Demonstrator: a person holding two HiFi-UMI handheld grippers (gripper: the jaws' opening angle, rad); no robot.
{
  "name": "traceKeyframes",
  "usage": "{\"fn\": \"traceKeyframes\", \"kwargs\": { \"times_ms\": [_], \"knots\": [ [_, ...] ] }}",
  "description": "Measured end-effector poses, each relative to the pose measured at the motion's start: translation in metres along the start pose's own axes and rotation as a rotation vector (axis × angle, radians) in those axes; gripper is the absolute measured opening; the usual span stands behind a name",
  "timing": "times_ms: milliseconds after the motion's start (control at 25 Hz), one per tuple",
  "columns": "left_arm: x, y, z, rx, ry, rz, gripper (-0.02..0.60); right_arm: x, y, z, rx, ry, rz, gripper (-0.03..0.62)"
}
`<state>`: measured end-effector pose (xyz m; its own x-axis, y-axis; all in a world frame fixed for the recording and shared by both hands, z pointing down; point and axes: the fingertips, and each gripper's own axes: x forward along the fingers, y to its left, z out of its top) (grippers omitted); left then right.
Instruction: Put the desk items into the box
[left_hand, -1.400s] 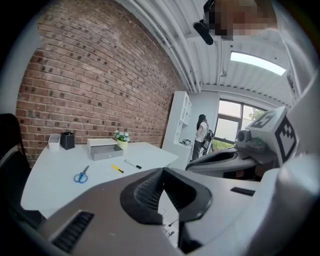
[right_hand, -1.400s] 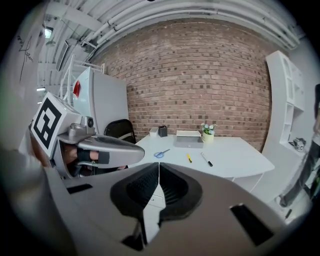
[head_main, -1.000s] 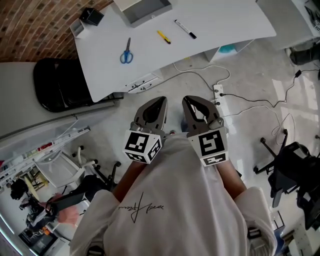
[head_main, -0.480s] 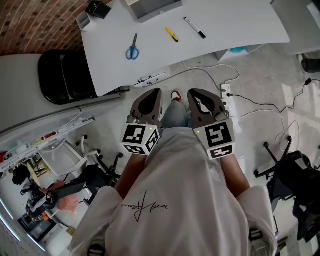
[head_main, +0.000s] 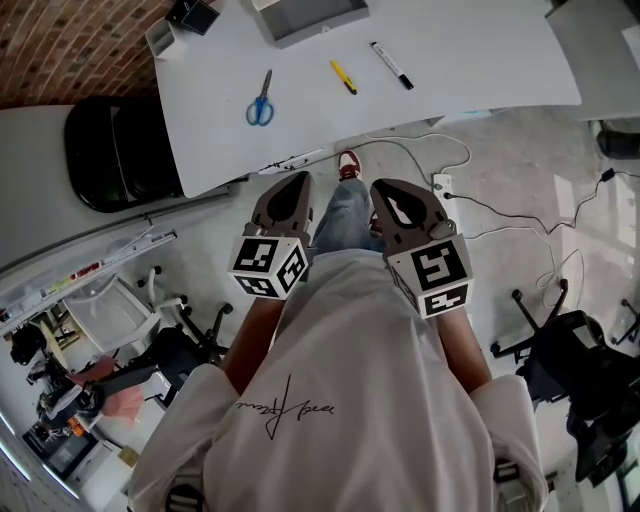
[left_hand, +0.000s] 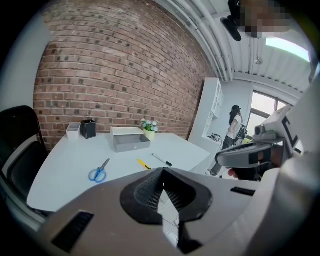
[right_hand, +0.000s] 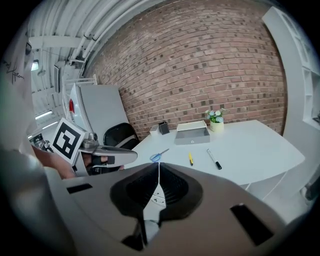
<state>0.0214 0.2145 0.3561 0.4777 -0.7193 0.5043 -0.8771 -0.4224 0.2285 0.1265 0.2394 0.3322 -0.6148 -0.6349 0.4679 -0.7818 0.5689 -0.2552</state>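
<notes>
Scissors (head_main: 258, 100), yellow cutter (head_main: 343, 77), black marker (head_main: 391, 65): apart on the white desk (head_main: 480, 60), near the grey box (head_main: 310, 18) | handling: probably light, stiff, smooth; grip each at mid-length, scissors near the pivot | left gripper (head_main: 297, 179), right gripper (head_main: 386, 186): jaws together, empty, well short of the desk

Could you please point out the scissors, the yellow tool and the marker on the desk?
scissors (head_main: 257, 112): head view, on the blue handles.
yellow tool (head_main: 343, 77): head view, on the middle of its body.
marker (head_main: 391, 64): head view, on the middle of its white barrel.
</notes>
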Motion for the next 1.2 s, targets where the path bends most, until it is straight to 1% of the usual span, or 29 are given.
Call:
{"fn": "traceKeyframes", "kwargs": {
  "times_ms": [200,320,440,600,720,880,1000,1120,1200],
  "knots": [
    [0.019,0.026,0.003,-0.001,0.037,0.009,0.003,0.021,-0.014,0.011,0.014,0.026,0.014,0.026],
    [0.033,0.046,0.010,0.011,0.053,0.025,0.003,0.035,-0.012,0.018,0.013,0.053,0.067,0.026],
    [0.043,0.065,0.014,0.004,0.069,0.042,0.003,0.052,-0.011,0.026,0.000,0.071,0.104,0.026],
    [0.053,0.092,0.019,-0.012,0.075,0.071,0.003,0.075,-0.015,0.043,0.002,0.073,0.122,0.026],
    [0.060,0.115,0.016,-0.017,0.092,0.092,0.003,0.090,-0.016,0.058,0.010,0.062,0.139,0.026],
    [0.071,0.144,0.008,-0.005,0.134,0.118,0.005,0.109,-0.023,0.073,0.017,0.058,0.133,0.026],
    [0.079,0.165,0.008,0.002,0.151,0.135,0.005,0.121,-0.028,0.081,0.019,0.063,0.125,0.026],
    [0.089,0.181,0.007,-0.007,0.166,0.132,0.005,0.132,-0.032,0.088,0.019,0.068,0.119,0.026],
    [0.096,0.189,0.005,0.022,0.180,0.122,0.005,0.140,-0.033,0.094,0.024,0.064,0.121,0.026]
  ]
}}
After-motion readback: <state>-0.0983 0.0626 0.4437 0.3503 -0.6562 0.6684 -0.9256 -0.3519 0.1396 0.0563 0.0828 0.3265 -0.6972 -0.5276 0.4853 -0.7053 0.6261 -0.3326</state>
